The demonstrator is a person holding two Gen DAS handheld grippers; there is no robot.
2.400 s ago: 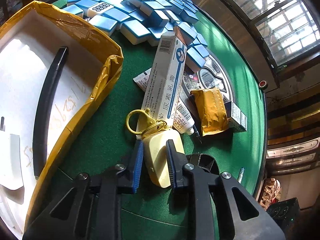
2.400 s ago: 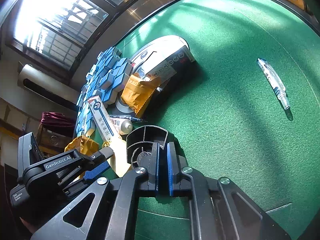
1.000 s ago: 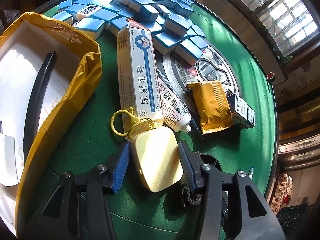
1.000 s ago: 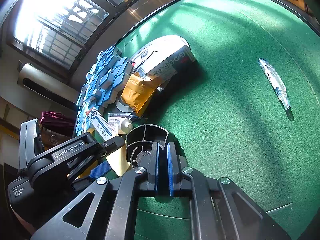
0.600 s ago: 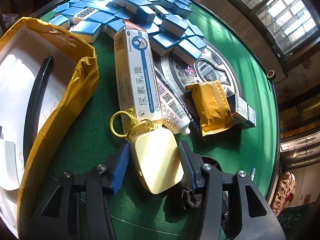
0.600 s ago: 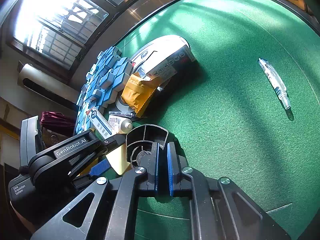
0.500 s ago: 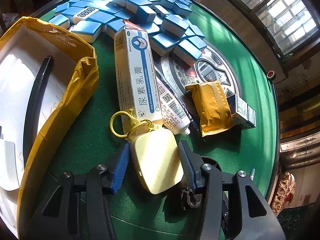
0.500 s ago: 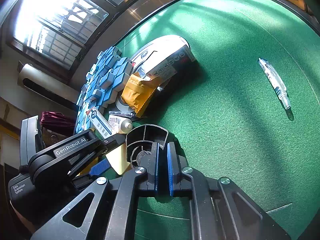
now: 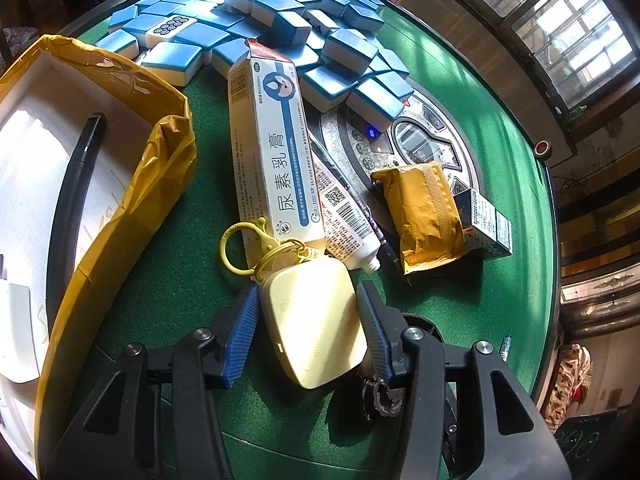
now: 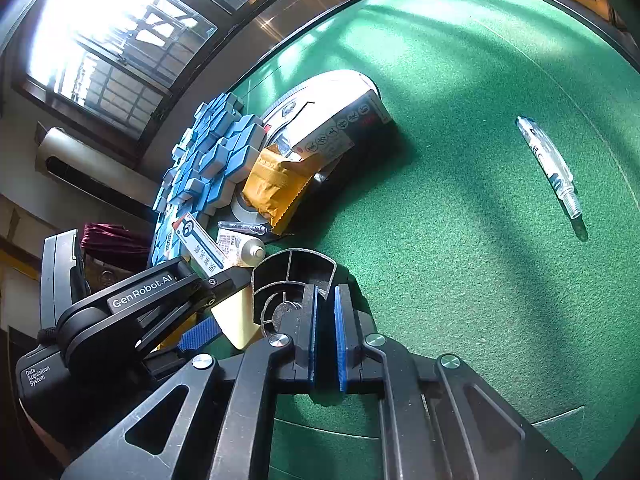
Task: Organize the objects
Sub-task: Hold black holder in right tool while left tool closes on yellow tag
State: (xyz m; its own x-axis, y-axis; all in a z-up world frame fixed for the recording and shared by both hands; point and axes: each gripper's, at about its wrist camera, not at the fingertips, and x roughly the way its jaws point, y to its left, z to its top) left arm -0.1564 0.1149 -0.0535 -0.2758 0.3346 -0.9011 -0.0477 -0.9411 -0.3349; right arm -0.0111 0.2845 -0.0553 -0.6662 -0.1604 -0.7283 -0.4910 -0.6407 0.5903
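A cream-yellow flat case [image 9: 316, 320] with a yellow clasp ring [image 9: 240, 248] lies on the green felt between the fingers of my left gripper [image 9: 306, 312], which is open around it. Beyond it lie a long white-and-blue ointment box [image 9: 272, 152], a white tube [image 9: 344, 220], a yellow-brown packet [image 9: 424, 216] and a small dark box [image 9: 484, 220]. My right gripper [image 10: 324, 312] is shut on the wall of a black D-shaped profile piece [image 10: 296, 268]. The left gripper [image 10: 140, 312] and the case [image 10: 236, 320] also show in the right wrist view.
A yellow-taped white box [image 9: 60, 184] with a black pen [image 9: 76, 184] inside stands at the left. A pile of blue mahjong tiles [image 9: 280, 12] lies at the back. The table's centre console [image 9: 408, 144] is behind the packet. A clear pen barrel [image 10: 548, 164] lies alone on the felt to the right.
My left gripper has opened and let the cream case lie flat between its fingers. The ointment box has gone from propped up to lying flat. The right gripper has not moved.
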